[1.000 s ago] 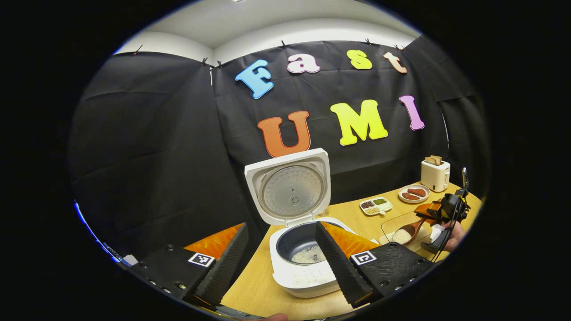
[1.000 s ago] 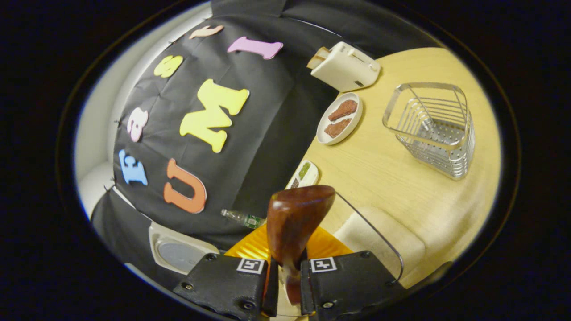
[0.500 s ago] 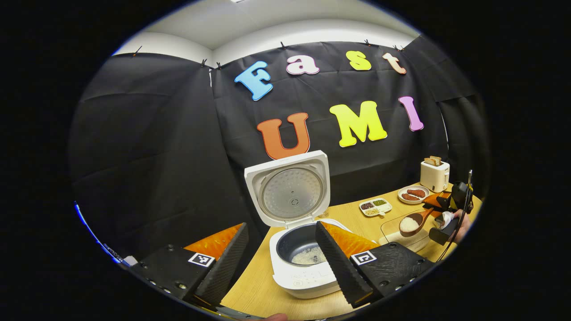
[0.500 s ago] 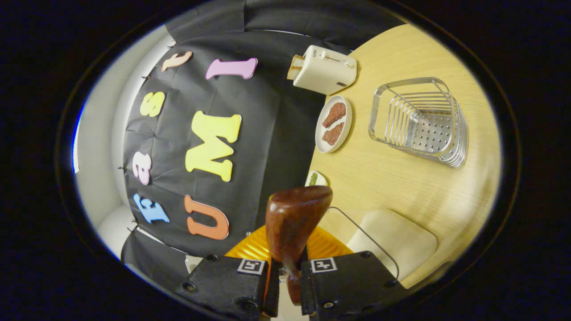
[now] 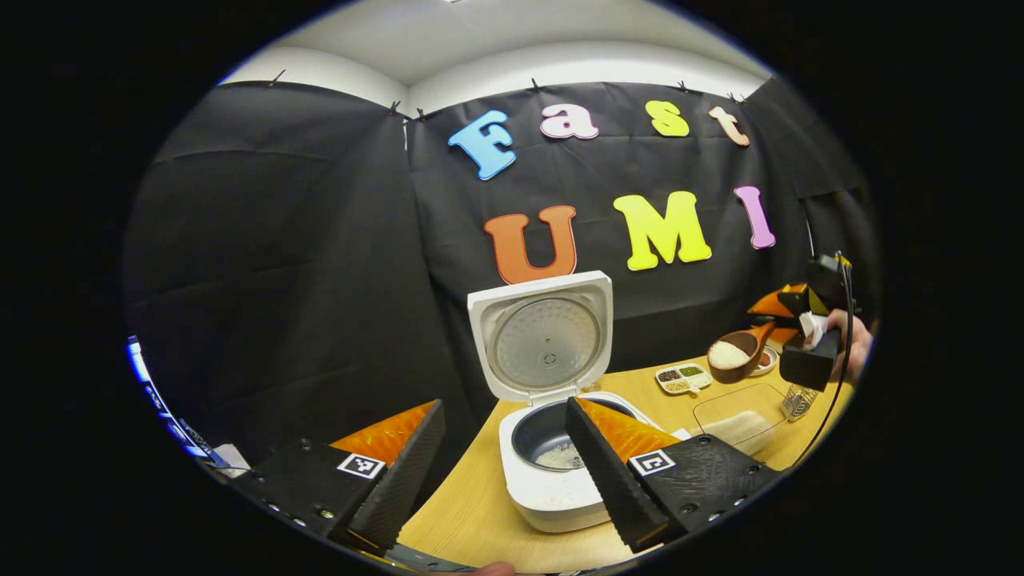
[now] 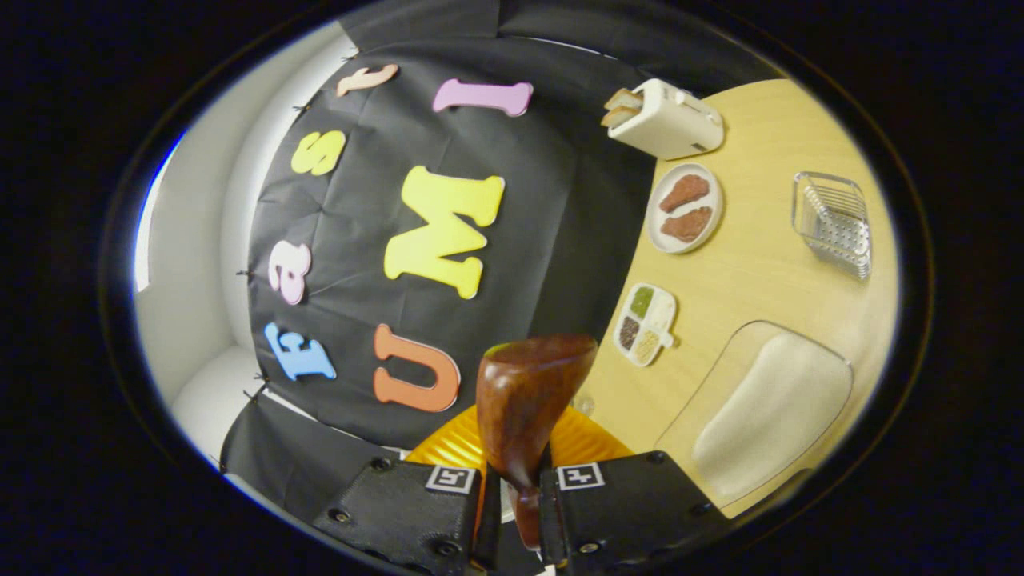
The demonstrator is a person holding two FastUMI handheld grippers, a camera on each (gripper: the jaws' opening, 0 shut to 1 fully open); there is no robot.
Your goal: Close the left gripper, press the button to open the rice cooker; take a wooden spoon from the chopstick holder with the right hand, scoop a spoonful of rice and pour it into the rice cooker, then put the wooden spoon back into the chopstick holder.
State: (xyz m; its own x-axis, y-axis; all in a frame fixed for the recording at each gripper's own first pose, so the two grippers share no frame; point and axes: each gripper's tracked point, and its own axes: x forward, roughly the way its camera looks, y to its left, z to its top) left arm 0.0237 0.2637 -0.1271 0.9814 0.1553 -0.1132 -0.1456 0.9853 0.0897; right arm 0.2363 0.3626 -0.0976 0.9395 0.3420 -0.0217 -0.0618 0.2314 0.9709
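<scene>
The white rice cooker [image 5: 552,496] stands open, lid [image 5: 548,340] upright, with some rice in its dark pot. My left gripper [image 5: 504,408] hovers open in front of it, nothing between its fingers. Up at the right, my right gripper [image 5: 808,340], held by a hand, is shut on the handle of the wooden spoon [image 5: 738,354], whose bowl carries white rice, in the air above the table. In the right gripper view the right gripper [image 6: 517,488] clamps the spoon [image 6: 528,396], seen from its underside. The metal chopstick holder [image 6: 836,224] stands on the table beyond.
A glass container of rice [image 6: 768,408] lies below the spoon, also seen as the container [image 5: 740,424] right of the cooker. A sectioned dish [image 6: 644,320], a plate of meat [image 6: 684,208] and a toaster [image 6: 668,120] line the back of the wooden table [image 6: 752,272].
My right gripper has lifted the rice-filled spoon out of the glass container and well above the table. The left gripper stays open and has drifted slightly.
</scene>
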